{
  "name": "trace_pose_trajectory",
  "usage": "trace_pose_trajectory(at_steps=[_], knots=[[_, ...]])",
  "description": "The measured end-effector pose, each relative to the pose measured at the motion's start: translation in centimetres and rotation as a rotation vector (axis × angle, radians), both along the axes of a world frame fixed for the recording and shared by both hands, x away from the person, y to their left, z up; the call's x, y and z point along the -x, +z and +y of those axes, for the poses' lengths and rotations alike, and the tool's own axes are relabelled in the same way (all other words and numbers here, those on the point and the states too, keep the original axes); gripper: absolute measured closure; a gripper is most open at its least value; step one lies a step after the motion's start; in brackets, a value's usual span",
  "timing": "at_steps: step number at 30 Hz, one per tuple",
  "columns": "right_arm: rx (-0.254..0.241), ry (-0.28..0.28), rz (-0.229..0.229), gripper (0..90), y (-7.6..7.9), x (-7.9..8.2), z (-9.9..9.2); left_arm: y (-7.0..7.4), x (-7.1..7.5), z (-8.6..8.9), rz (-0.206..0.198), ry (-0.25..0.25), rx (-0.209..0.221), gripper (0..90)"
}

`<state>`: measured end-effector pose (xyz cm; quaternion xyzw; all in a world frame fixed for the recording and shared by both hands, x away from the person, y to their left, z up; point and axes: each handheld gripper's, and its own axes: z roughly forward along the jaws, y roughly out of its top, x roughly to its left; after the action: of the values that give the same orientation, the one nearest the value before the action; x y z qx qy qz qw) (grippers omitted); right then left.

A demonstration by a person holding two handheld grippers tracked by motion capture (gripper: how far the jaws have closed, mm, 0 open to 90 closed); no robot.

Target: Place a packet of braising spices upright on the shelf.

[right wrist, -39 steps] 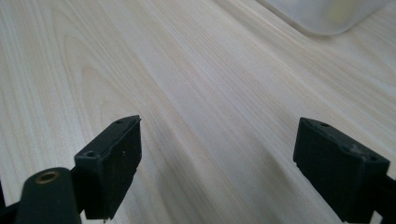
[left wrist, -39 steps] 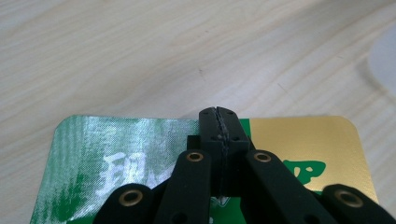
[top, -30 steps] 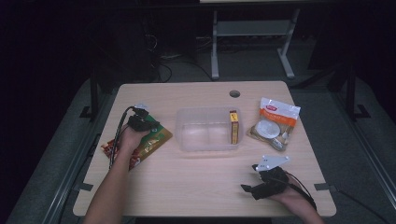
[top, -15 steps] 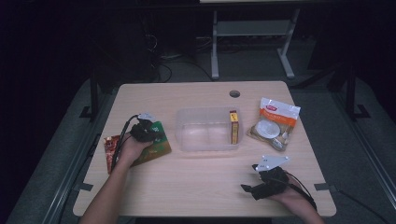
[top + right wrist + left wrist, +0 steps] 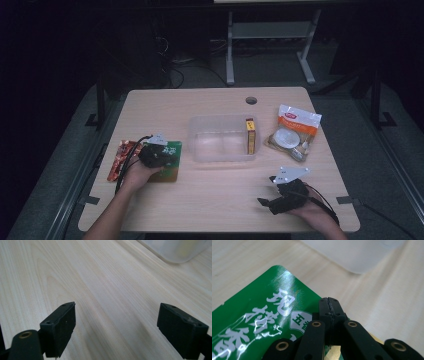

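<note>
Left gripper, jaws clamped on the edge of the green packet beneath them; right gripper, jaws apart over bare surface; risk: thin foil slipping free if dragged.

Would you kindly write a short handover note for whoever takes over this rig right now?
Left gripper: jaws shut, over the green packet, which lies left of the clear tub; whether it pinches the packet is unclear.
Right gripper: open, resting empty on the table.
Done: a yellow box is in the tub.
Left: green packet, red packet, white pouch are outside it.
</note>
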<state>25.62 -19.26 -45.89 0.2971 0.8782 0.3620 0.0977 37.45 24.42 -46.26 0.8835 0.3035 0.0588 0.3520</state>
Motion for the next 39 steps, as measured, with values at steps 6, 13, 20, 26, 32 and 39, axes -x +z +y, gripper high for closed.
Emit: trace_pose_trajectory(at_steps=[6, 13, 20, 26, 32, 39], knots=[[-0.003, 0.0, 0.003, 14.9, 0.0, 0.0, 0.1, -0.1, 1.7, -0.3, 0.016, -0.04, 0.024, 90.0], [0.0, -0.001, -0.001, 14.9, 0.0, 0.0, 0.0, 0.1, 2.3, -0.5, -0.008, -0.049, 0.022, 90.0], [0.003, 0.001, 0.004, 14.8, -0.1, -0.1, -0.1, 0.6, 1.2, 1.2, -0.024, 0.024, 0.043, 90.0], [0.002, 0.002, 0.001, 14.8, 0.0, 0.0, -0.1, 0.0, 1.3, 0.2, -0.031, -0.005, -0.005, 90.0], [0.002, 0.002, 0.001, 14.9, 0.0, 0.0, -0.1, -0.1, 1.2, -0.4, -0.047, -0.024, -0.014, 90.0], [0.004, 0.004, 0.002, 14.8, -0.1, 0.0, 0.0, -0.1, 1.5, -0.7, -0.035, -0.055, -0.003, 90.0]])
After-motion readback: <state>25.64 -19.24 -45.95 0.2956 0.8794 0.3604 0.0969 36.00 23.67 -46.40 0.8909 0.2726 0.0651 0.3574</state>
